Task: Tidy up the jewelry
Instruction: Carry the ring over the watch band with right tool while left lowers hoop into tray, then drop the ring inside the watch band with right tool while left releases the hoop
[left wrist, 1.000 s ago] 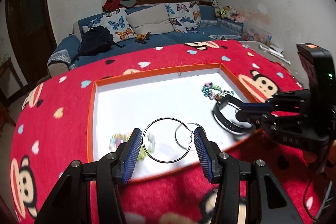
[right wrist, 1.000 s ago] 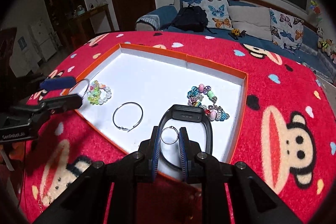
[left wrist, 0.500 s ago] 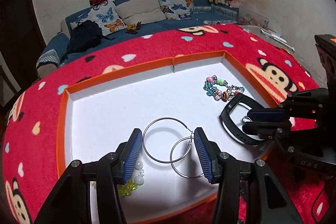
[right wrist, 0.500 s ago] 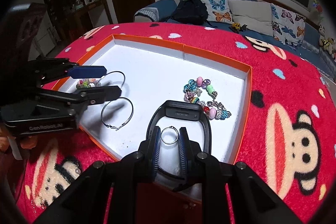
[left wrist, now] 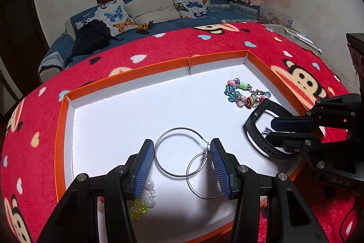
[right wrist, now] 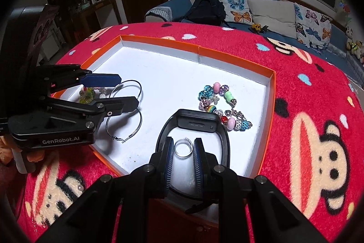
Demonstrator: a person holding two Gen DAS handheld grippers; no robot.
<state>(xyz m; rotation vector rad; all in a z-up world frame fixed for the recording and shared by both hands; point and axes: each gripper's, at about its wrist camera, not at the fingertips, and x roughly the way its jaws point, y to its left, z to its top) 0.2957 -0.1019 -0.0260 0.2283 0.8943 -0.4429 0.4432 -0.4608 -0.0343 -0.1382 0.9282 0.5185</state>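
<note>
Orange-walled tray (left wrist: 61,129): on red monkey-print cloth (left wrist: 227,44) over the bench; white floor carries all the jewelry.
Left gripper (left wrist: 179,162): jaws about half open, holding a large hoop (left wrist: 173,136) across its width; each pad touches the wire, the clasp at the right pad.
Second hoop (left wrist: 200,188): flat on the tray floor, under the held one and toward the near wall; the two overlap in the left view.
Right gripper (right wrist: 183,152): jaws nearly closed, clamped on a small ring (right wrist: 183,148), poised over the loop of a black band (right wrist: 196,121).
Black band: near the tray's front wall, strap ends hidden under the right gripper.
Bead bracelet (right wrist: 224,106): just beyond the band, touching or nearly touching its head; cannot tell which.
Small bead loop (left wrist: 142,199): near front-left corner, partly hidden by the left finger.
Step in hand: probably pairing the hoops, with the ring waiting for its own spot.
Next move calls for: lowering the held hoop beside its mate without snagging the clasp, then parting the jaws gently; for the ring, a clear patch away from band and bracelet.
Risk: thin wire may spring or slide on release.
</note>
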